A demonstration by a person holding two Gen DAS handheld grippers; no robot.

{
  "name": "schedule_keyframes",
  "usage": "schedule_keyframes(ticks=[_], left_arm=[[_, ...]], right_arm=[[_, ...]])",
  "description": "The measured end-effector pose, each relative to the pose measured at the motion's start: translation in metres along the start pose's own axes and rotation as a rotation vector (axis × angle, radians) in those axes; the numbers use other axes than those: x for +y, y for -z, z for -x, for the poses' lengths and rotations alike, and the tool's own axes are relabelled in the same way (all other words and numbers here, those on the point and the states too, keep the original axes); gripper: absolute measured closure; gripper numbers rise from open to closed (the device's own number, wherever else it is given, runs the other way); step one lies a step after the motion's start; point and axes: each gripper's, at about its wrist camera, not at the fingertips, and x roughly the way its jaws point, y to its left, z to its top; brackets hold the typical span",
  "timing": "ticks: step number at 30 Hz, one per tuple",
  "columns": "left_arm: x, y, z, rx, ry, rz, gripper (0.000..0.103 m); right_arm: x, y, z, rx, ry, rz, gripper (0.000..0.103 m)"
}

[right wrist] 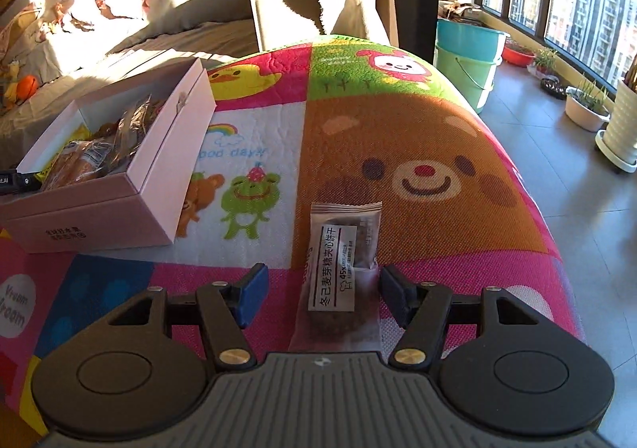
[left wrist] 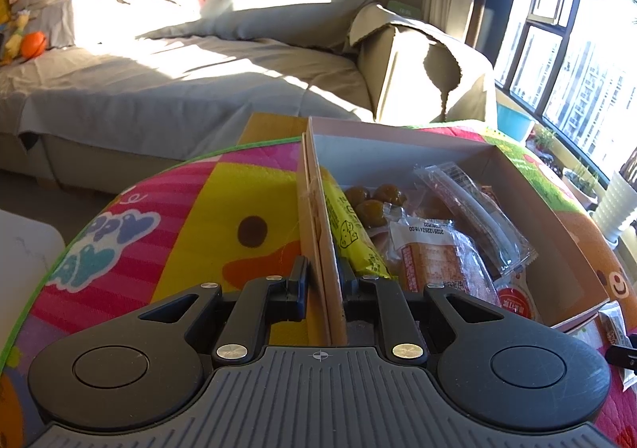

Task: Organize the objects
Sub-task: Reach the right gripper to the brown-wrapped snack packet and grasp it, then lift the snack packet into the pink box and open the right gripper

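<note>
A pink cardboard box [left wrist: 398, 137] with several wrapped snacks stands on a colourful cartoon mat [left wrist: 179, 209]. My left gripper [left wrist: 323, 272] is shut on the box's left wall, one finger outside and one inside next to a yellow snack pack [left wrist: 350, 233]. The box also shows in the right wrist view [right wrist: 167, 153] at the left. A brown biscuit packet [right wrist: 343, 268] with a white label lies flat on the mat. My right gripper [right wrist: 323, 292] is open around its near end, fingers apart from it on both sides.
A sofa [left wrist: 179, 61] with grey covers and cushions stands behind the mat. Stacked blue and green buckets [right wrist: 466, 61] and white plant pots [right wrist: 589, 109] stand on the tiled floor by the windows at the right. The mat's edge drops off at the right.
</note>
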Motion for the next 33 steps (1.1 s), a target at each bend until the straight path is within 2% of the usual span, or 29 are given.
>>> schedule_keyframes(ticks=[3,6,8,21,25,28,33], left_arm=[[0.001,0.002,-0.002,0.012,0.004,0.006,0.086],[0.002,0.002,-0.002,0.013,0.004,0.009,0.086],[0.002,0.003,-0.002,0.013,0.002,0.010,0.086],[0.004,-0.004,0.007,-0.021,-0.001,0.051,0.088],[0.003,-0.005,0.008,-0.025,0.002,0.035,0.089],[0.004,-0.005,0.008,-0.024,0.004,0.036,0.088],[0.004,-0.005,0.008,-0.024,0.006,0.039,0.088]], right_arm=[[0.007,0.002,0.000,-0.004,0.004,0.033,0.040],[0.011,0.004,0.000,-0.008,0.024,0.066,0.046],[0.012,0.004,0.003,-0.003,0.015,0.074,0.062],[0.023,0.007,0.020,0.018,-0.011,0.115,0.063],[0.026,0.003,0.029,0.014,-0.038,0.112,0.066],[0.026,-0.011,0.046,-0.029,-0.082,0.088,0.066],[0.034,-0.048,0.089,-0.183,-0.137,0.089,0.066]])
